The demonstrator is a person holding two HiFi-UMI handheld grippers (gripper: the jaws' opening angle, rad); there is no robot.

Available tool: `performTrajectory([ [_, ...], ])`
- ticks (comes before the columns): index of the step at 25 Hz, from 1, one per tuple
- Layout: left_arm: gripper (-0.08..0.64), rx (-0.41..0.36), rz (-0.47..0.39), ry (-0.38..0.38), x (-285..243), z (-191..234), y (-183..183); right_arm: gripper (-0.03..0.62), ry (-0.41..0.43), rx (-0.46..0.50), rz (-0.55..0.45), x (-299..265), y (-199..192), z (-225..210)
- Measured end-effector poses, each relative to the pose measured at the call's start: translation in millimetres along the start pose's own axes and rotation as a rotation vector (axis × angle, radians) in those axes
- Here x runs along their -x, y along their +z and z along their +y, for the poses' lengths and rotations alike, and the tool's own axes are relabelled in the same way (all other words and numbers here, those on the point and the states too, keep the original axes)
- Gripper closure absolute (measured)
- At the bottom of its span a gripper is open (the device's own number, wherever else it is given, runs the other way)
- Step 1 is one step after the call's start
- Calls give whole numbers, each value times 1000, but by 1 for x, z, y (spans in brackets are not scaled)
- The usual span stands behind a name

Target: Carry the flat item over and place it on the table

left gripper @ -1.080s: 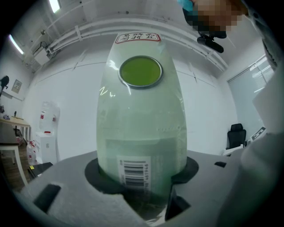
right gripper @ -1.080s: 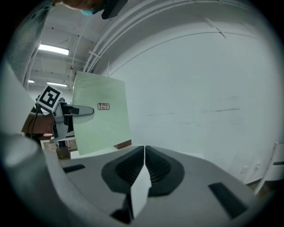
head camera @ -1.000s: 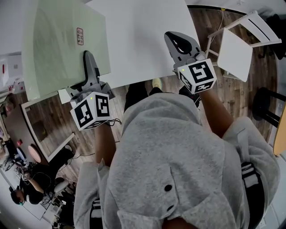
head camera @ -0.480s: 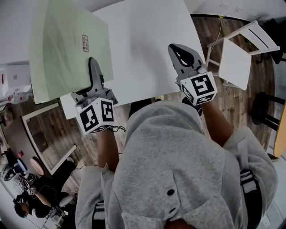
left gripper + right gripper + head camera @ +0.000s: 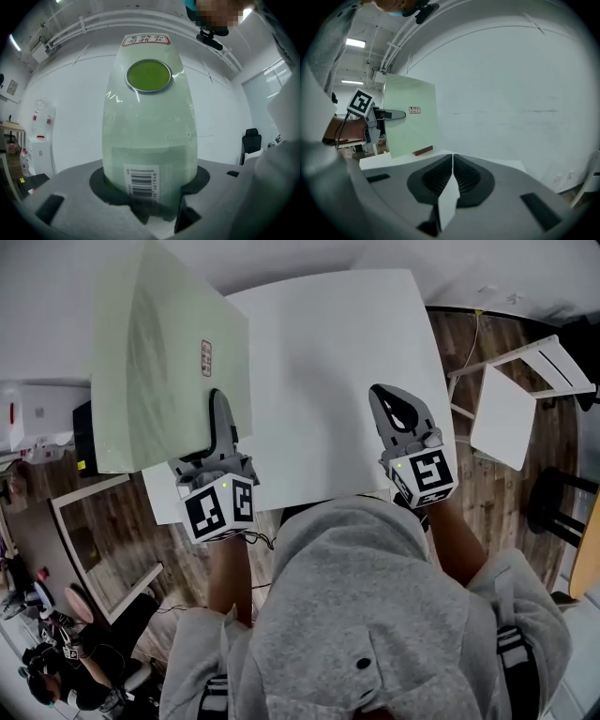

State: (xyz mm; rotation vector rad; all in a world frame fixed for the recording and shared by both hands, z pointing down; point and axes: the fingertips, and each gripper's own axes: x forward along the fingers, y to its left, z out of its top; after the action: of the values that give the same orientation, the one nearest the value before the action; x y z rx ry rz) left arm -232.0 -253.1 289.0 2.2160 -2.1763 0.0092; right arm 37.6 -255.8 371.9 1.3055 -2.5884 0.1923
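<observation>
Flat item (image 5: 159, 362), a pale green board, is clamped by the left gripper (image 5: 218, 401) at its near edge, the jaws set wide on it, a barcode sticker (image 5: 142, 182) just beyond them. It hangs over the left side of the white table (image 5: 328, 362) and hides that edge. In the right gripper view it stands steeply on edge, and whether its lower edge touches the table cannot be told. Its far corner is cut off at the top of the head view. The small label (image 5: 206, 357) on its face is too small to read. Over the table's right side, well apart from the board, is the right gripper (image 5: 384, 396), its jaws closed together on nothing. The table's near edge is hidden by the person's grey hood (image 5: 356, 549).
</observation>
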Motion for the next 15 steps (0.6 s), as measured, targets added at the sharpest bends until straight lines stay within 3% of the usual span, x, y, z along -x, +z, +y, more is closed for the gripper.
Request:
performTrajectory([
  [15,295,11,31,14,-52,20,-22,565,-13,-20,86,-31,-18,-9],
])
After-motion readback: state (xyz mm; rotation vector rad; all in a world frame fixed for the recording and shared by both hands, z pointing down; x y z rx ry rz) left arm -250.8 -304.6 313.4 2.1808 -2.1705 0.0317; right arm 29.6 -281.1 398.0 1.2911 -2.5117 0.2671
